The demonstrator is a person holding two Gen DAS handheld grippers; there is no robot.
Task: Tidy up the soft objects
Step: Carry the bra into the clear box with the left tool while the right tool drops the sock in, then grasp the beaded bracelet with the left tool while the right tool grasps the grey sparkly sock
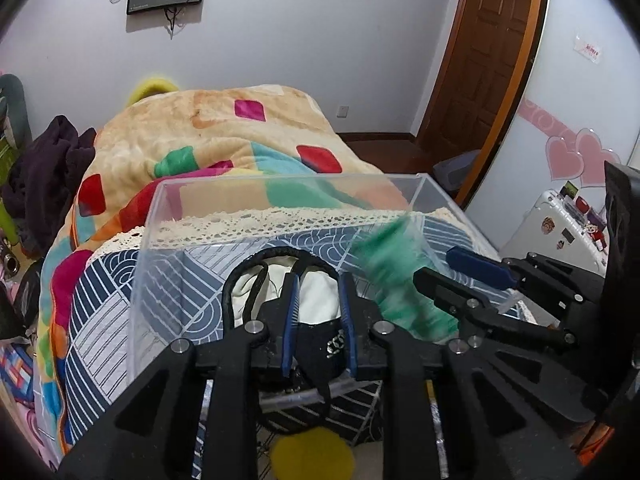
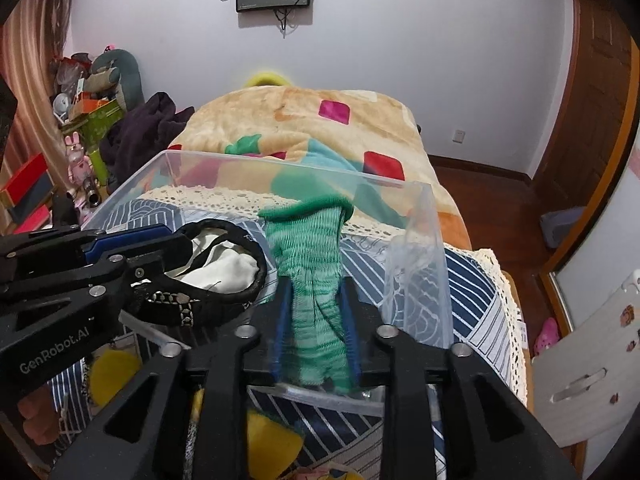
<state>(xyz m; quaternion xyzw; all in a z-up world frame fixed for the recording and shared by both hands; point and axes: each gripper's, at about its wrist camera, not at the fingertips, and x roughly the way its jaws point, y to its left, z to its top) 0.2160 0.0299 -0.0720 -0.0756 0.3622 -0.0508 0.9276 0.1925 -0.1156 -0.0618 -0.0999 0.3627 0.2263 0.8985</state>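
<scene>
A clear plastic box (image 1: 168, 216) stands on the bed; it also shows in the right wrist view (image 2: 132, 176). My left gripper (image 1: 319, 280) is shut on a black hat (image 1: 316, 348) with a white lining, held over the box's near rim; the hat also shows in the right wrist view (image 2: 208, 300). My right gripper (image 2: 314, 284) is shut on a green knitted sock (image 2: 308, 256) and holds it upright over the box's near edge. The sock appears blurred in the left wrist view (image 1: 396, 280), beside the right gripper's fingers (image 1: 476, 268).
A patchwork blanket (image 1: 208, 128) is heaped behind the box, over a blue patterned bed cover (image 2: 472, 292) with lace trim. Dark clothes (image 1: 44, 168) lie at the left. Yellow soft things (image 2: 272, 444) lie below the grippers. A door (image 1: 488, 56) and a white suitcase (image 1: 552, 228) stand at the right.
</scene>
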